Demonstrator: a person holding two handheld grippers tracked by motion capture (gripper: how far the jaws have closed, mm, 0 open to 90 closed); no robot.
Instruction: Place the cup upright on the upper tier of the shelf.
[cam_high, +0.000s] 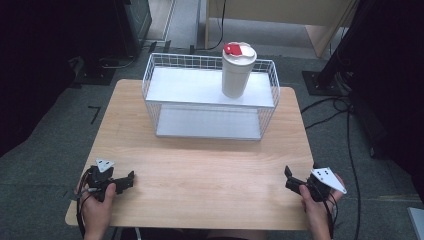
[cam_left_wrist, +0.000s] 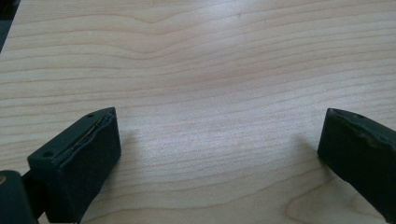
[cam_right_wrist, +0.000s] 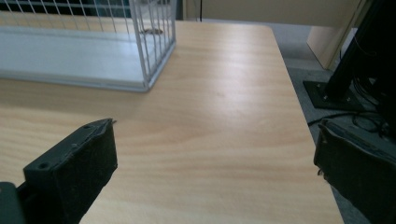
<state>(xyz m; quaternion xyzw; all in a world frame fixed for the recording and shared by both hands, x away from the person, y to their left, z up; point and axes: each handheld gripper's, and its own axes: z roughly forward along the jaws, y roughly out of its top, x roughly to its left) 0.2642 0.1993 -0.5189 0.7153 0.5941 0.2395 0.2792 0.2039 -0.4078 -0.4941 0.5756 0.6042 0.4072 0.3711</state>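
Here both jaws are gaping, released: left gripper (cam_high: 131, 178) and right gripper (cam_high: 289, 179) are hovering, seemingly just above the pale wooden table (cam_high: 200, 170), well apart from the white lidded cup (cam_high: 237, 70).

Wooden surface (cam_high: 200, 170) at frame centre. Black stand base (cam_high: 320, 82) at right edge, cables (cam_high: 345, 120) trailing over grey carpet (cam_high: 45, 150).

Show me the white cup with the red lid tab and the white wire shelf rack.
White cup with red lid tab (cam_high: 236, 75), high view, its side wall.
White wire shelf rack (cam_high: 150, 75), high view, left rim.
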